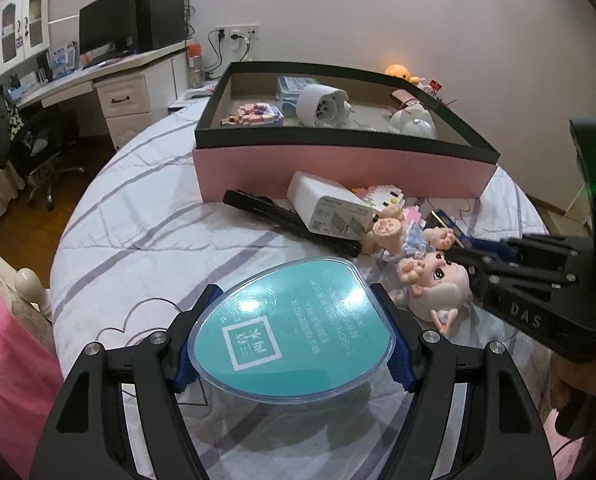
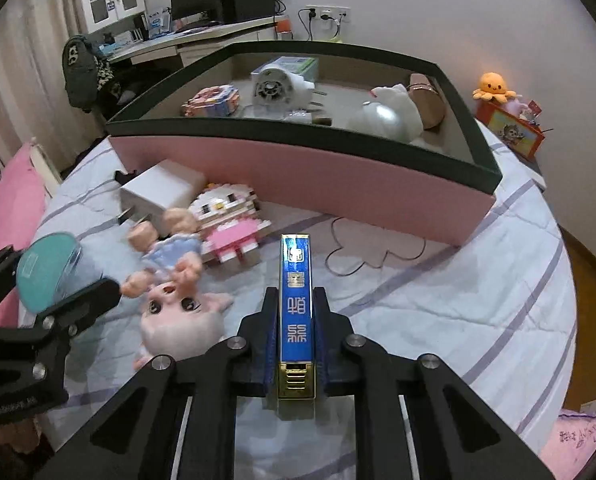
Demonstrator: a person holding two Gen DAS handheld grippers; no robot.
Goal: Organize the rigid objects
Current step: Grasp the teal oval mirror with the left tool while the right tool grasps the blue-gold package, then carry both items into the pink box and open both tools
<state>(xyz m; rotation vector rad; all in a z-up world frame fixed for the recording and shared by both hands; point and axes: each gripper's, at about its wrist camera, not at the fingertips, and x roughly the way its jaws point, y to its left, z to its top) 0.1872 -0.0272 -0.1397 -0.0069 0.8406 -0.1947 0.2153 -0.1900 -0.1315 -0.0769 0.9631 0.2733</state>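
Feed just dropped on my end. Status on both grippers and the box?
Left gripper shut on teal case. Right gripper shut on blue bar. Pink box open ahead, partly filled. Doll and block toy on the bed before it.

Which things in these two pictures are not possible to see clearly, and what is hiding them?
- Left wrist view: the right claw tips are behind the doll.
- Left wrist view: the black bar is partly under the white charger.
- Right wrist view: the doll is blurred.
- Right wrist view: the blue box lower sides are covered by the pads.
- Both views: the pink box near floor is hidden by its wall.
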